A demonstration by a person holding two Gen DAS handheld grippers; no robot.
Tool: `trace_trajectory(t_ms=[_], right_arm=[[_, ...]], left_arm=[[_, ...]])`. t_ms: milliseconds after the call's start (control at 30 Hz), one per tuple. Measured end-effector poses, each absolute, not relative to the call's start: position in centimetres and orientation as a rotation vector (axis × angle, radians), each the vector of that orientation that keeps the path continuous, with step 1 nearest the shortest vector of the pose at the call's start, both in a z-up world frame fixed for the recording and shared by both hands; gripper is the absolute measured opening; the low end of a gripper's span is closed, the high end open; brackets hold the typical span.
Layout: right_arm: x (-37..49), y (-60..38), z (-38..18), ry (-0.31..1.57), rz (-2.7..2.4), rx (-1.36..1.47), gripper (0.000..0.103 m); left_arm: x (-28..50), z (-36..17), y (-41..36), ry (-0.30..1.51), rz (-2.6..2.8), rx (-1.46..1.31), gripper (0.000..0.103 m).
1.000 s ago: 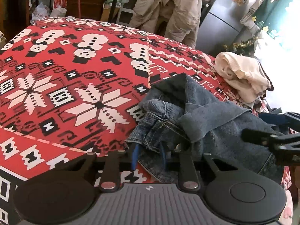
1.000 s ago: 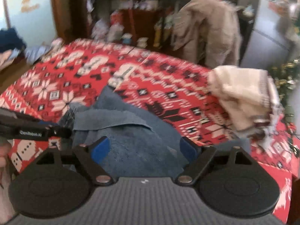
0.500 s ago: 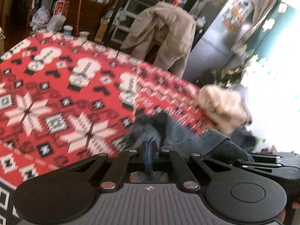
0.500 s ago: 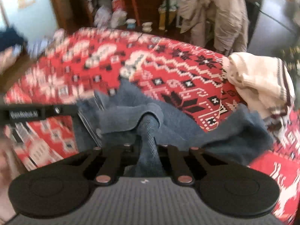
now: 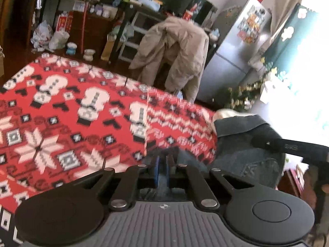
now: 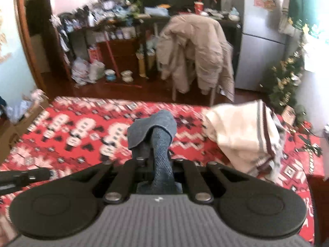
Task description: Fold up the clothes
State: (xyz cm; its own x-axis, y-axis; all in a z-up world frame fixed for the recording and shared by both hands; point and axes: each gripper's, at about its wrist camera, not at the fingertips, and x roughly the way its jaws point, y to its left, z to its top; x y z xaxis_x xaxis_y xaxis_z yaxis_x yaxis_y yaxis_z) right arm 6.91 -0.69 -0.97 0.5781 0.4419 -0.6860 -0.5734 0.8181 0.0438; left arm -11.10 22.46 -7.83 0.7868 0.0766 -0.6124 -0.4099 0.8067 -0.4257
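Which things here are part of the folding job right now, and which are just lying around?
In the job:
- denim garment, pinched by both grippers
- left gripper, shut on it
- right gripper, shut on it
- red patterned cloth, the work surface

Lying about:
- cream sweater, not yet touched
- beige coat on a chair
- fridge

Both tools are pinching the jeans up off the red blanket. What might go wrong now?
The right tool grips only a thin bunched fold of the jeans, so the heavy cloth might slip out. The left tool also pinches just an edge. The jeans hang close to the cream sweater, so swinging them could drag it across the blanket.
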Motion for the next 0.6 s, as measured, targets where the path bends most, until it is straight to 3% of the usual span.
trace_trajectory(t_ms=[67, 200, 300, 400, 600], right_arm=[[7.8, -0.7, -2.9, 0.792, 0.547, -0.207, 0.006], [8.8, -1.6, -6.1, 0.851, 0.464, -0.199, 0.007], [9.1, -2.7, -6.8, 0.879, 0.444, -0.141, 0.007], [8.6, -3.3, -7.0, 0.889, 0.446, -0.112, 0.008], [7.9, -3.9, -7.2, 0.896, 0.433, -0.115, 0.008]], left_arm=[[-12.0, -8.4, 22.1, 0.639, 0.258, -0.573, 0.005], [-13.8, -9.6, 20.8, 0.689, 0.188, -0.589, 0.033], [-14.5, -10.3, 19.5, 0.735, 0.143, -0.57, 0.038], [-14.3, -11.2, 18.6, 0.782, 0.106, -0.562, 0.052], [-13.4, -12.7, 17.8, 0.846, -0.022, -0.6, 0.058]])
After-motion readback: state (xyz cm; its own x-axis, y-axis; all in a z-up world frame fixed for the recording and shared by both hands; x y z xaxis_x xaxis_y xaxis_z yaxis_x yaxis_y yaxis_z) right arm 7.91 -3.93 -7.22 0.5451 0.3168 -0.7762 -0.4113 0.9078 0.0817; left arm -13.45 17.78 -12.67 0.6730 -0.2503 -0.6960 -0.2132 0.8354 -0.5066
